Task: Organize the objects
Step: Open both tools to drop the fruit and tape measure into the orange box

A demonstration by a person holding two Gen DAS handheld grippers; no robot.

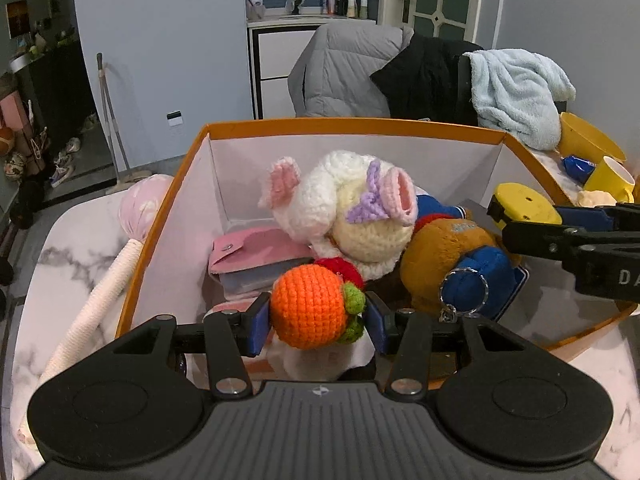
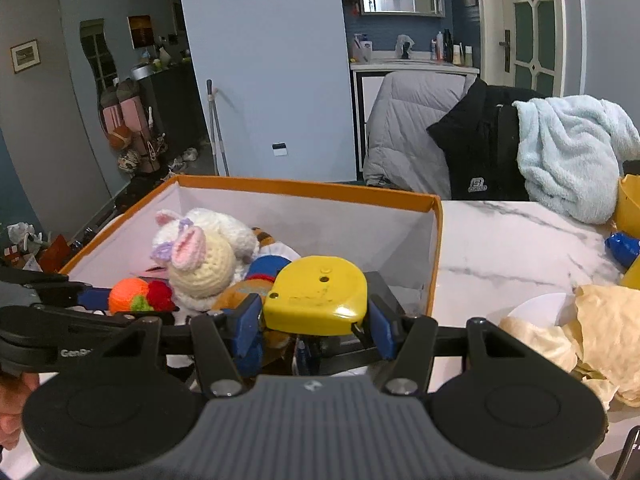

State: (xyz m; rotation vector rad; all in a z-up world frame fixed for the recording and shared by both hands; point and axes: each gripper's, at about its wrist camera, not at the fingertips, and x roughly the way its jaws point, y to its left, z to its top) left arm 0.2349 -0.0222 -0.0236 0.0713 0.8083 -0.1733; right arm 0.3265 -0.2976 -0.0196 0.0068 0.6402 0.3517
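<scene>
left claw (image 1: 316,318) gripping orange crochet ball (image 1: 308,306), "genro" partly legible on its arm

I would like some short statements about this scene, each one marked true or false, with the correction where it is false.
1. The left gripper holds an orange crocheted ball toy. True.
2. The right gripper is empty. False: it is shut on a yellow plastic tape measure.
3. The white crocheted bunny with pink ears lies inside the orange-rimmed cardboard box. True.
4. The light blue fluffy towel lies inside the box. False: it is draped outside, behind the white marble table.
</scene>
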